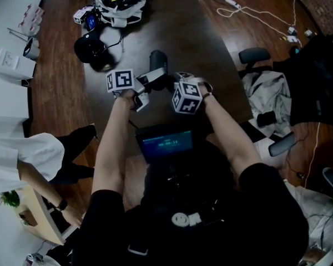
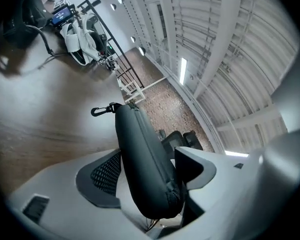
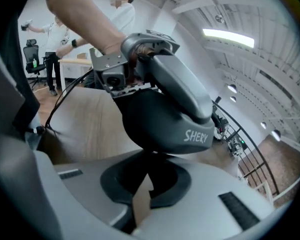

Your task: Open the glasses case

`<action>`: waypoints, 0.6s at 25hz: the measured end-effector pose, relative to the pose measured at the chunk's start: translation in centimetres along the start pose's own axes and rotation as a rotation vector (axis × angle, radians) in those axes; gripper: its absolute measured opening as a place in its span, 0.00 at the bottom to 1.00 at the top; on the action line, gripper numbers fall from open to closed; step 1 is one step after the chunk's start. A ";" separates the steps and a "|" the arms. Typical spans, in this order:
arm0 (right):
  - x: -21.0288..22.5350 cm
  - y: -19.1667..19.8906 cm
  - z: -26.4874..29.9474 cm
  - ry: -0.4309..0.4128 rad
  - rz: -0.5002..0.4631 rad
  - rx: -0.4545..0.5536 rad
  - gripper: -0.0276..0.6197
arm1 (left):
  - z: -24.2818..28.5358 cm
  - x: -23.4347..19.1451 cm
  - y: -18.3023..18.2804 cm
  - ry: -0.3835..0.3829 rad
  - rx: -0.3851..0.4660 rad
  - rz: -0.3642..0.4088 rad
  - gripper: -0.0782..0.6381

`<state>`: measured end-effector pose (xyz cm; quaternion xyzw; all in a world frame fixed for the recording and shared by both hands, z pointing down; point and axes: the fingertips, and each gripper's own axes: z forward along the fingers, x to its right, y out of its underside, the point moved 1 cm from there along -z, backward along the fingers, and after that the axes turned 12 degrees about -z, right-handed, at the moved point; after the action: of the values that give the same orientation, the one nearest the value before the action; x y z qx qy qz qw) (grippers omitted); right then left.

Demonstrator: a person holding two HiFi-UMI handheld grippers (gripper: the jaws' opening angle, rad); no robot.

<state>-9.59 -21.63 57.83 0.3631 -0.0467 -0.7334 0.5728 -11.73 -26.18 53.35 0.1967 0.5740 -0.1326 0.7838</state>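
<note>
Case: black zipped fabric glasses case (image 2: pixel 140 159), held above dark table (image 1: pixel 211 54), long axis pointing away from left gripper (image 2: pixel 150 176).
Hold: left gripper clamped across its near end.
Zip end: right gripper (image 3: pixel 145 184) nearly closed, nipping the case's end, I judge; my pull runs lengthwise.

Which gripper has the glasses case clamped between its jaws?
The left gripper: the glasses case sits between its jaws. The right gripper has its jaws together.

glasses case (image 1: pixel 158 61) between left gripper (image 1: pixel 146 83), right gripper (image 1: pixel 178 85), over table (image 1: pixel 202 46)
</note>
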 end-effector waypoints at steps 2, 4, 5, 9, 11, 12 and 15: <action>0.1 0.3 -0.3 0.020 -0.049 -0.019 0.08 | -0.1 -0.3 -0.1 -0.009 0.005 -0.008 0.57; 0.3 0.7 -0.5 0.038 -0.092 -0.041 0.08 | -0.2 -0.9 -0.3 -0.027 0.013 -0.014 0.57; 0.4 0.9 -0.6 0.048 -0.111 -0.050 0.08 | -0.3 -1.2 -0.4 -0.036 0.014 -0.015 0.57; 0.2 1.2 -0.6 0.083 -0.183 -0.056 0.08 | -0.4 -1.6 -0.3 -0.050 0.016 -0.058 0.57; 0.3 1.2 -0.8 0.110 -0.201 -0.045 0.08 | -0.3 -1.7 -0.5 -0.038 0.023 -0.088 0.57; 0.4 1.2 -1.0 0.124 -0.209 -0.038 0.08 | -0.3 -1.8 -0.5 -0.033 0.022 -0.095 0.57; 0.5 1.2 -1.6 0.153 -0.270 -0.026 0.08 | -0.5 -2.1 -0.5 -0.029 0.015 -0.119 0.57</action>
<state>-7.70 -21.95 57.00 0.4135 0.0556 -0.7745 0.4754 -13.00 -26.43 55.13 0.1662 0.5721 -0.1862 0.7813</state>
